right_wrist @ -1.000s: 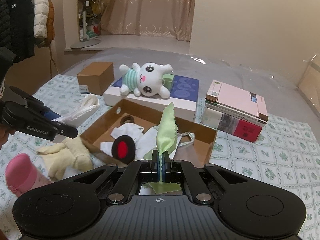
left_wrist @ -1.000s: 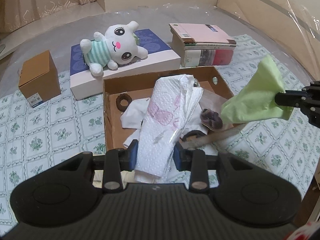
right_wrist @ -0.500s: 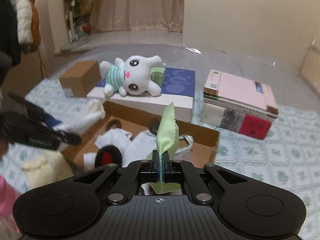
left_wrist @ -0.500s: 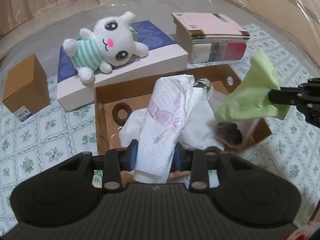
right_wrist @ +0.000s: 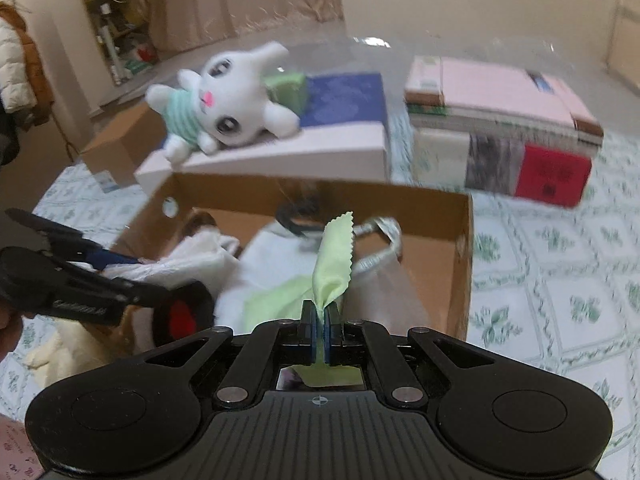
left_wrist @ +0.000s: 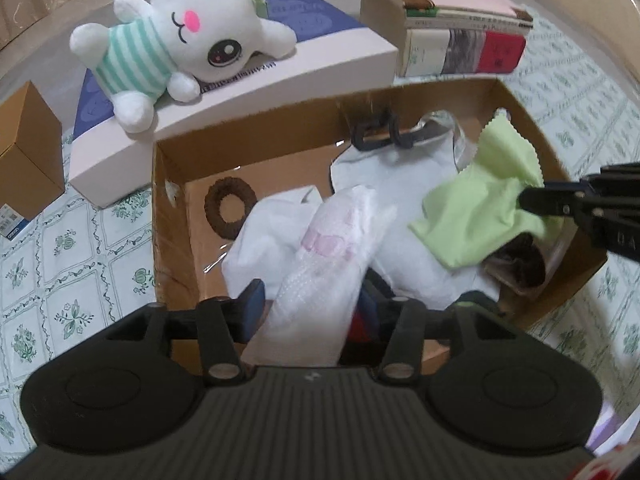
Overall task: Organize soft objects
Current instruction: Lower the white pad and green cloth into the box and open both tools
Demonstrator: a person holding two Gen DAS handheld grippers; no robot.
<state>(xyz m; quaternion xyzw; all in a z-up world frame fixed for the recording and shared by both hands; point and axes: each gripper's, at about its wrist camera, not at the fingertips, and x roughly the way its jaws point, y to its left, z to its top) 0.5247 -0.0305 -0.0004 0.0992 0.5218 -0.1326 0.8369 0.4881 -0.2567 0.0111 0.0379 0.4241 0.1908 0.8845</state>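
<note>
Since a second earlier both grippers had come down over the cardboard box [left_wrist: 172,216], bringing their loads from above its rim to just over the heap inside. Nearest, the left gripper [left_wrist: 308,304] had its jaws closed on a white padded packet [left_wrist: 320,280], limp and light, likely to sag unless held mid-length; the right gripper [right_wrist: 320,320] had its jaws pinched tight on a corner of the green cloth [right_wrist: 332,264], thin, floppy and probably slippery. Farther off, a plush bunny [left_wrist: 180,36] lay on a flat white box [left_wrist: 256,84] on the desk.
</note>
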